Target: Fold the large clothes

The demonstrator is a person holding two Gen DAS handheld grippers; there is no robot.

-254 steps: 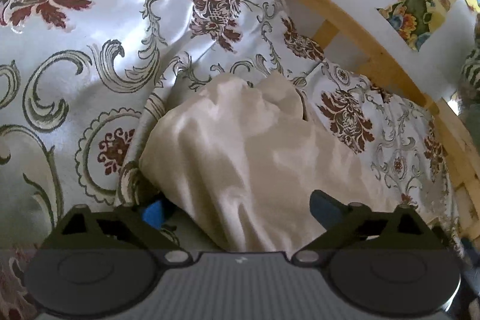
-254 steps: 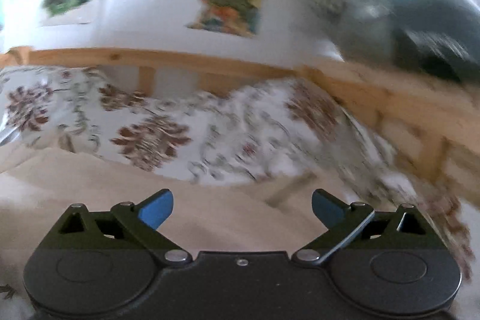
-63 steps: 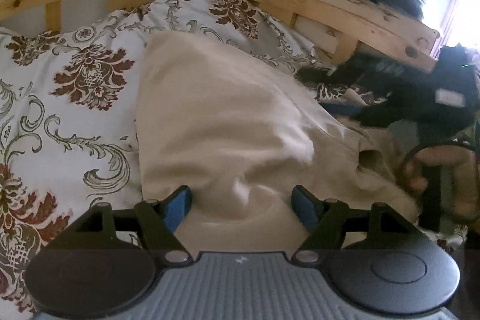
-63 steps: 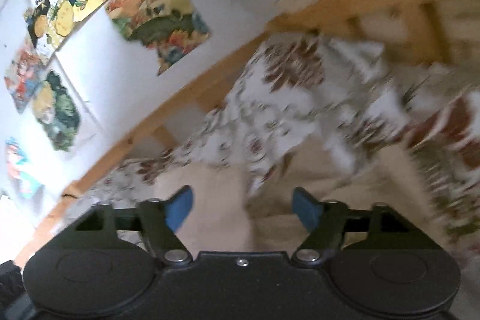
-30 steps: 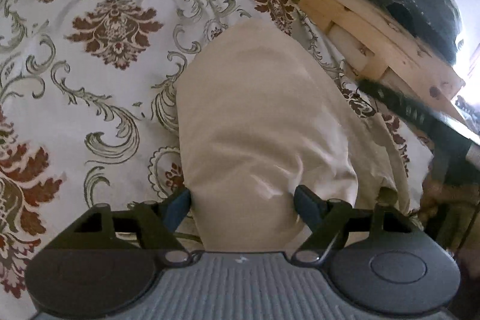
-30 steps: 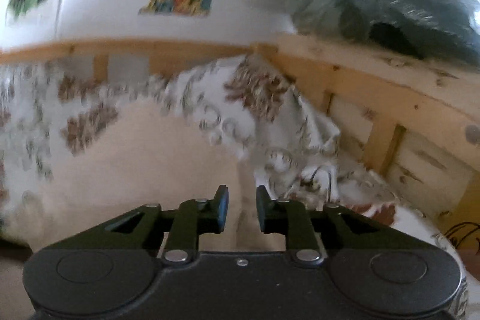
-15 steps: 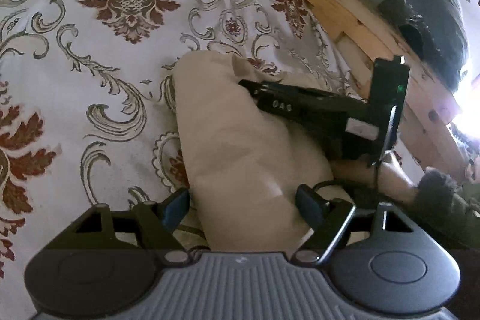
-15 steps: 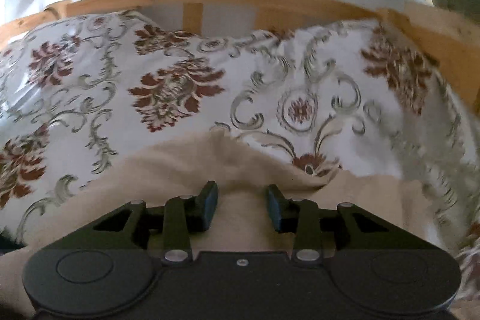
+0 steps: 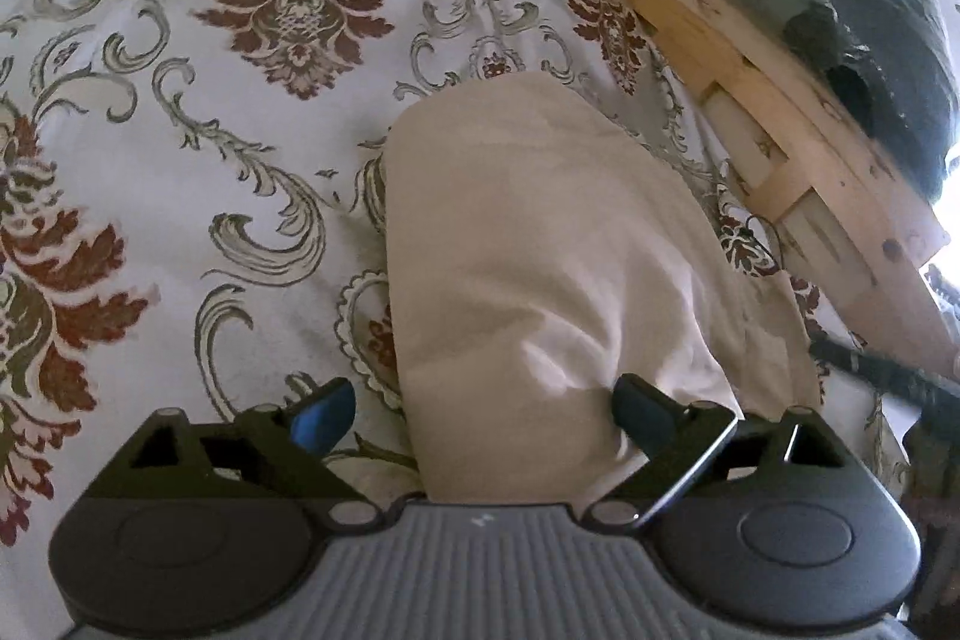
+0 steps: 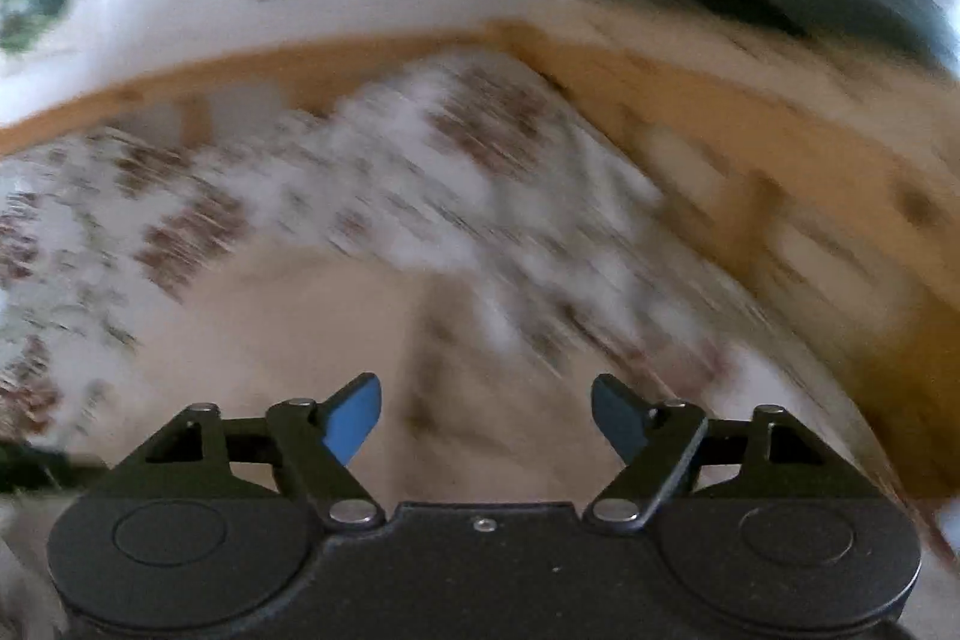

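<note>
Beige garment [image 9: 540, 244] is lying on the bed's floral cover [image 9: 198, 100], near the wooden bed frame [image 9: 780, 124], already looking folded into a long narrow bundle; judging by that, the task is partway through, with at least one more fold across the length probably left. Cloth is looking soft and plain, with rounded folded edges, a few creases at the near end and some looser fabric spilling on its right side. Left tongs [image 9: 483, 415] are spread wide, straddling the near end of the bundle, right finger touching the cloth, nothing pinched. Right tongs [image 10: 486, 418] are also released, hovering over beige fabric [image 10: 288, 340]; that view is heavily motion-blurred, so contact cannot be told.
</note>
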